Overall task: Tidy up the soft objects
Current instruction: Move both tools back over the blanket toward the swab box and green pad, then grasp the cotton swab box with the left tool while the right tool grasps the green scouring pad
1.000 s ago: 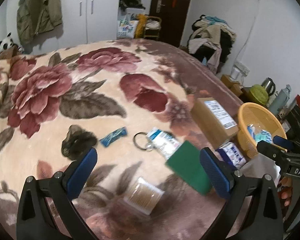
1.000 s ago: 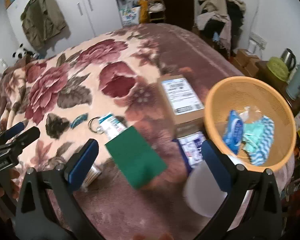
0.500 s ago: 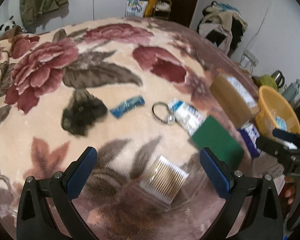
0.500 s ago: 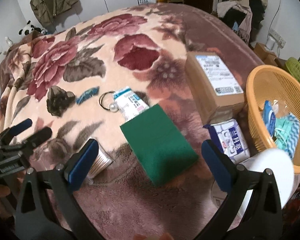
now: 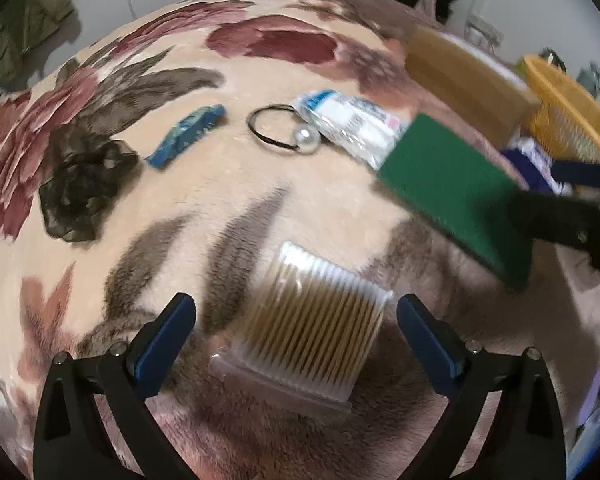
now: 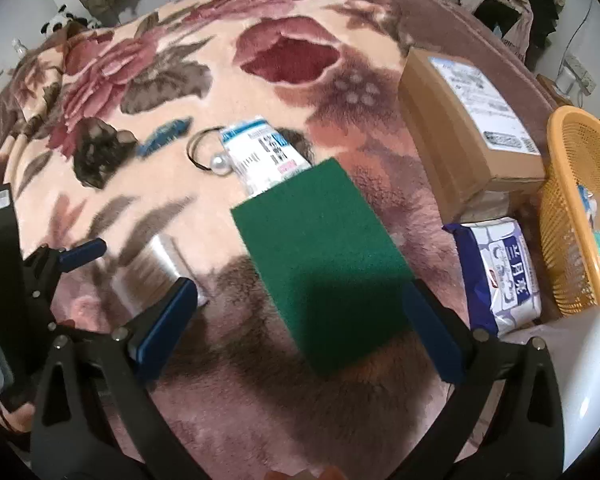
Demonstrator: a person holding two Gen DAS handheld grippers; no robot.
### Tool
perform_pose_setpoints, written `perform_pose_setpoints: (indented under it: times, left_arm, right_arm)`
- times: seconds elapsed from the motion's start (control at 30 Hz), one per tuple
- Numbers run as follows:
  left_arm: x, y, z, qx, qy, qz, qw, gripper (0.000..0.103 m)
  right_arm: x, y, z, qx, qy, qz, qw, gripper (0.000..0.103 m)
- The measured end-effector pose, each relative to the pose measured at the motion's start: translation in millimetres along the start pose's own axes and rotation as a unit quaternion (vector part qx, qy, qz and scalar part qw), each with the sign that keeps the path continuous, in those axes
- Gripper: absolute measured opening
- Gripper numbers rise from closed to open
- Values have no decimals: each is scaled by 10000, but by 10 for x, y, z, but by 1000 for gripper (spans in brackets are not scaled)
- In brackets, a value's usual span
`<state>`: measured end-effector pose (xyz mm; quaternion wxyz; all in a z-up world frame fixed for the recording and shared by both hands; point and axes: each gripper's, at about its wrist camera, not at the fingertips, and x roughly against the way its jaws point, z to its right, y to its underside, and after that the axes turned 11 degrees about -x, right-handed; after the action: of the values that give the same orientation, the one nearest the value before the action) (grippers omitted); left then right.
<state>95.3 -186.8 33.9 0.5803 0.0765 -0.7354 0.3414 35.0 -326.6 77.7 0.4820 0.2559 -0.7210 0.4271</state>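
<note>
Both claws gape empty, the left claw (image 5: pixel 296 332) straddling the clear cotton-swab packet (image 5: pixel 310 334) and the right claw (image 6: pixel 300 320) the flat green sponge (image 6: pixel 320 256) at its 12 o'clock, so either could pinch plush floral bed blanket (image 6: pixel 220 92).

Both grippers gaping, hovering low

The left black two-finger gripper with blue pads (image 5: pixel 296 336) and the matching right one (image 6: pixel 300 316) are holding nothing.

One green sponge (image 6: pixel 324 256), two tissue packs (image 6: pixel 260 152) (image 6: pixel 500 276), one basket (image 6: pixel 572 208), one box (image 6: pixel 468 128).
</note>
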Motion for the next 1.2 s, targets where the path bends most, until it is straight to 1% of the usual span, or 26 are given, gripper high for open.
perform_pose_setpoints:
  times: [0.07,0.17,0.2,0.23,0.27,0.3,0.37,0.43,0.5,0.57,0.67,0.73,0.77,0.9,1.03,1.07,1.1,1.17,1.2]
  left_arm:
    - [-70,12,54,-182,57,-101,9998,95]
    - [-158,52,146,-471,122,-199,9986,92]
    - [-185,64,167,-555,76,-223,9982,90]
    - [-210,81,183,-630,-56,-237,9977,89]
    - [-224,95,168,-622,-141,-229,9977,88]
    - [-227,108,135,-553,-140,-205,9982,88]
    - [-209,143,20,-247,-98,-117,9996,84]
    - [-167,173,-119,112,-129,-22,9999,82]
    - [-115,212,-281,547,-202,73,9983,82]
    - [-98,259,-464,1043,4,163,9944,82]
    - [-131,306,-628,1483,283,155,9884,82]
    - [-147,328,-669,1613,366,162,9861,82]
    - [-150,332,-673,1640,382,158,9856,82]
    - [-182,336,-650,1675,451,78,9848,82]
    - [-198,362,-632,1704,487,-10,9842,82]
    - [-200,366,-632,1696,491,-24,9843,82]
    - [-195,379,-636,1693,495,-29,9843,82]
    - [-185,409,-650,1714,531,-42,9838,82]
    - [-185,416,-659,1737,555,-45,9832,82]
  right_arm:
    - [-98,-17,21,25,63,-76,9999,103]
    - [-249,-65,83,-30,191,-106,9998,103]
    - [-310,-90,110,-70,223,-115,9997,103]
    - [-353,-103,127,-94,239,-126,9996,103]
    - [-416,-129,151,-128,270,-148,9994,103]
    - [-464,-148,169,-152,295,-169,9993,103]
    - [-569,-190,212,-192,324,-198,9991,103]
    - [-635,-220,238,-216,339,-214,9990,103]
    - [-698,-250,273,-250,224,-263,9991,103]
    - [-708,-260,308,-349,25,-341,9988,103]
    - [-641,-215,302,-354,-259,-423,9981,103]
    - [-581,-160,269,-278,-437,-462,9976,103]
    - [-530,-108,229,-212,-640,-528,9963,103]
    - [-366,54,56,110,-1032,-574,9929,103]
    - [-313,132,-91,254,-1193,-536,9911,102]
    - [-298,153,-111,226,-1254,-525,9905,97]
    - [-283,163,-119,185,-1268,-510,9904,83]
    - [-267,174,-149,150,-1388,-561,9886,70]
    - [-267,169,-189,142,-1450,-571,9877,66]
